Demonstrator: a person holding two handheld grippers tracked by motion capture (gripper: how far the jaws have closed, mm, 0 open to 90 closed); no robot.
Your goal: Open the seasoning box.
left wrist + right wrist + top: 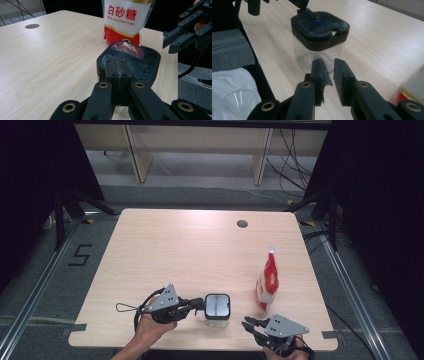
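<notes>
Left tool (pixel 192 306) sits low and left of centre in the high view, jaws pinched together against the black lid of the clear jar (pixel 217 307) on the tabletop (pixel 175 250). Right tool (pixel 252 326) is lower right, near the sugar bag (pixel 268 282). Left gripper view: closed jaws rest on the lid's edge mid-frame, bag behind at the top. Right gripper view: jaws at the bottom, slightly apart, holding nothing, jar just beyond.
</notes>
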